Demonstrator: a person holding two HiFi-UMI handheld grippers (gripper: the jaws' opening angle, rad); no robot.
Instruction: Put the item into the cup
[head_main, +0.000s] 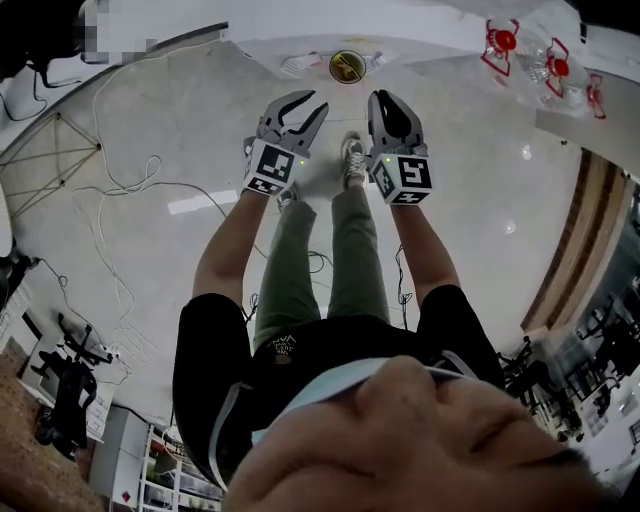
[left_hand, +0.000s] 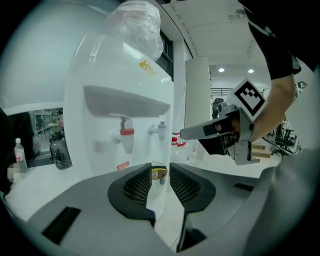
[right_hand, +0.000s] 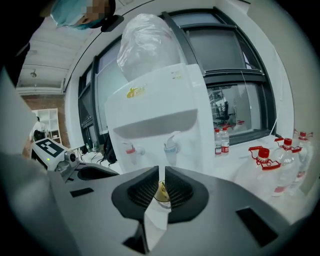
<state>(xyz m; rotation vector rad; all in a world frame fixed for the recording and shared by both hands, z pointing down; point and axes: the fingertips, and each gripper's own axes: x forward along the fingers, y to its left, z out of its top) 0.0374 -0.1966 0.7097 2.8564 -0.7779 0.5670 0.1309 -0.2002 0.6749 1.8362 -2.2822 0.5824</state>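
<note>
One cup (head_main: 347, 66), dispenser (right_hand: 160, 115) logo (right_hand: 136, 91) unreadable

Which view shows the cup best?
The head view: the cup shows whole from above, its rim unobstructed. The left gripper view and the right gripper view each show only a sliver of it through the gap between the jaws.

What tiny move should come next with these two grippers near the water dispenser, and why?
Probably ease both back: the left gripper and right gripper are empty, jaws apart, and the clear cup before the white water dispenser already seems to hold a yellow item.
</note>
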